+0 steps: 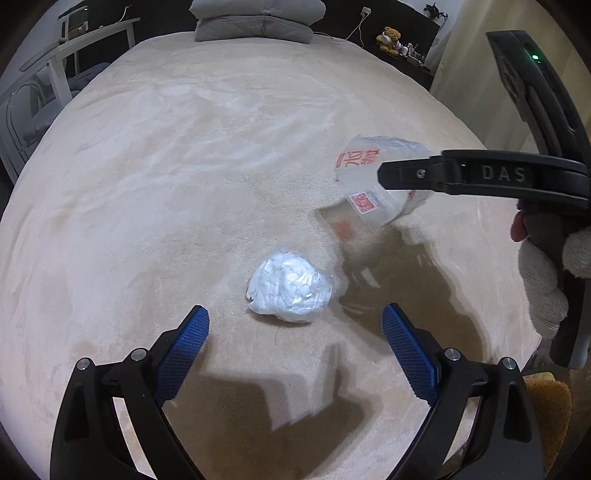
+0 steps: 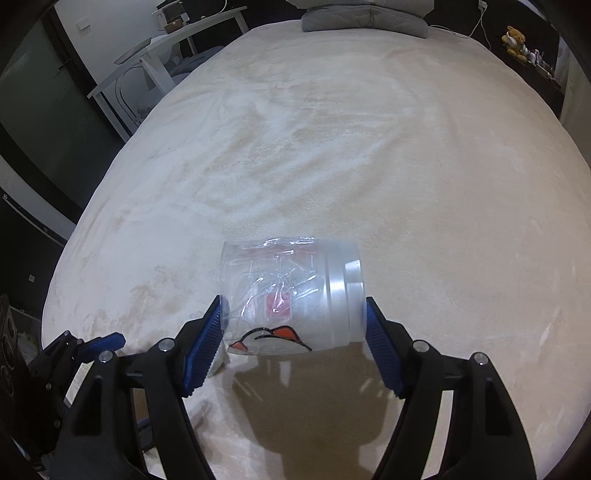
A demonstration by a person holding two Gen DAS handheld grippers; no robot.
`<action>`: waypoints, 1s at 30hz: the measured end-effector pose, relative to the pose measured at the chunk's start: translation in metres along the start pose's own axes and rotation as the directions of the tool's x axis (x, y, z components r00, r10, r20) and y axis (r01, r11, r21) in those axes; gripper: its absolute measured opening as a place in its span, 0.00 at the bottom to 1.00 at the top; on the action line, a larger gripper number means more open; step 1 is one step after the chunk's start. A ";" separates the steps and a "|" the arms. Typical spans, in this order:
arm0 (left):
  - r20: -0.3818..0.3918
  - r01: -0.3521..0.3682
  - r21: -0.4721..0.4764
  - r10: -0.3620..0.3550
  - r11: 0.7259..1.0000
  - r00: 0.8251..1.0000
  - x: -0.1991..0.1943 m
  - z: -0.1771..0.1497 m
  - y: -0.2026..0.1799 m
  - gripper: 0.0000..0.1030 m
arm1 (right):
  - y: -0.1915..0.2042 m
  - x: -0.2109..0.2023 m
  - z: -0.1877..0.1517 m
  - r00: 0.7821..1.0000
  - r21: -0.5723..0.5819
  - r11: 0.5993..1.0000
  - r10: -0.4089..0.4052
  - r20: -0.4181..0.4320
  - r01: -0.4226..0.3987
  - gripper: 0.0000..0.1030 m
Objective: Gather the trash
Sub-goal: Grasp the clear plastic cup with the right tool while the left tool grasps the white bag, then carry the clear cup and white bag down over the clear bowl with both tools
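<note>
A crumpled ball of clear plastic wrap [image 1: 290, 286] lies on the beige bed cover [image 1: 184, 166], just ahead of my open, empty left gripper [image 1: 295, 325]. My right gripper [image 2: 293, 321] is shut on a clear plastic cup with red print [image 2: 291, 295], held on its side above the cover, one pad at each end. In the left wrist view the cup [image 1: 373, 192] hangs in the air at right, partly hidden by the right gripper's black finger [image 1: 424, 173].
Grey pillows [image 1: 258, 22] lie at the bed's far end. A white desk [image 1: 74, 48] stands left of the bed. A shelf with a teddy bear [image 1: 388, 38] is at the far right. A brown cloth [image 1: 550, 406] shows at the lower right edge.
</note>
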State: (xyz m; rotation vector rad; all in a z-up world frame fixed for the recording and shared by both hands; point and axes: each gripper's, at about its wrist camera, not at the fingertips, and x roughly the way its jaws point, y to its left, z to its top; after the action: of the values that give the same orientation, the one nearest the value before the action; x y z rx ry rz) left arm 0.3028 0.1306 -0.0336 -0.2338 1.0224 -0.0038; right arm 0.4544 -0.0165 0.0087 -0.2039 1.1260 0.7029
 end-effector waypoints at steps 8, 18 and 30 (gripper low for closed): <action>-0.047 -0.023 0.012 0.024 1.000 0.999 0.041 0.012 -0.003 0.88 | -0.035 -0.012 -0.013 1.000 0.032 0.999 -0.011 0.010 0.011 0.70; -0.069 -0.071 0.014 0.071 0.997 0.995 0.058 0.014 -0.003 0.47 | -0.052 -0.010 -0.026 1.000 0.057 0.998 -0.003 -0.003 0.003 0.70; -0.026 -0.067 0.002 0.067 0.998 0.997 0.024 0.009 -0.011 0.46 | -0.048 -0.031 -0.045 1.000 0.074 0.997 0.010 0.002 -0.010 0.70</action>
State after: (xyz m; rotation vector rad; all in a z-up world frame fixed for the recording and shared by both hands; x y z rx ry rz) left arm 0.3238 0.1190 -0.0472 -0.1985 1.0563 0.0538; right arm 0.4418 -0.0881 0.0073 -0.1352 1.1505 0.6690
